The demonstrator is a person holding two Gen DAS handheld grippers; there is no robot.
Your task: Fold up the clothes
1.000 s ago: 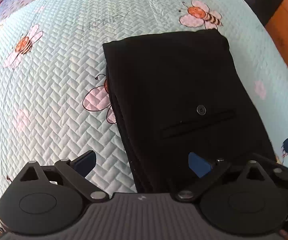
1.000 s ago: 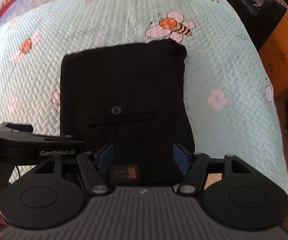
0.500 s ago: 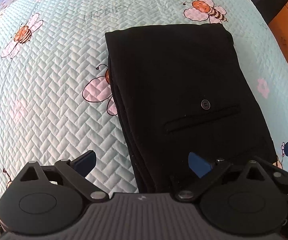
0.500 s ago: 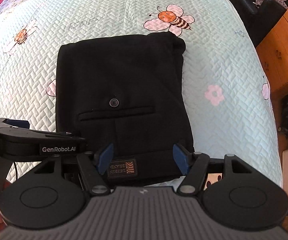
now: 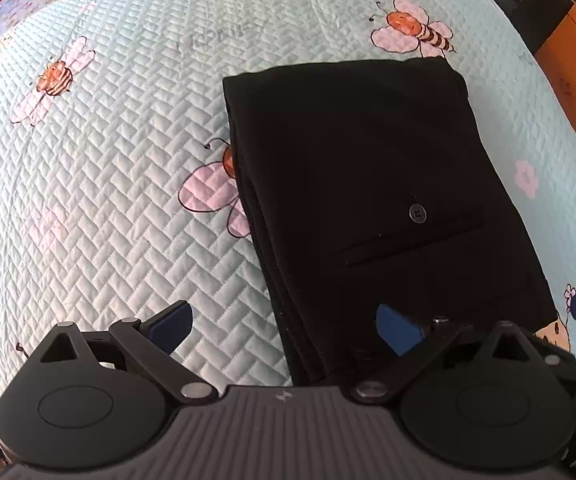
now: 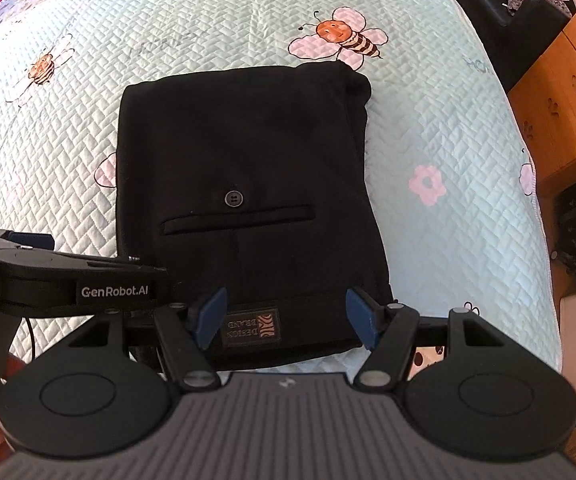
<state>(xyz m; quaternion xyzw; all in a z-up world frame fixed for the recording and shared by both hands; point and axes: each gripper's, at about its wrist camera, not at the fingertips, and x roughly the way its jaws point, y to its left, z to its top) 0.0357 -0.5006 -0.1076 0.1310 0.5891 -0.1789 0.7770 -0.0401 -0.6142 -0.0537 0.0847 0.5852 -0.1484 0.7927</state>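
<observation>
Both tongs stand wide and hold nothing: the left gripper (image 5: 284, 326) hovers over the waistband end's left corner of the black trousers (image 6: 248, 200), the right gripper (image 6: 286, 314) over the brand patch (image 6: 252, 327) on that same end. The trousers lie on the bee-print quilt (image 5: 108, 200) as a compact rectangle, several layers stacked along the left edge, with 1 button (image 6: 234, 199) above the pocket slit. That shape fits either a finished fold or 1 more halving to come. If anything is done, I judge it best to pinch all layers together, so the stack stays square.
</observation>
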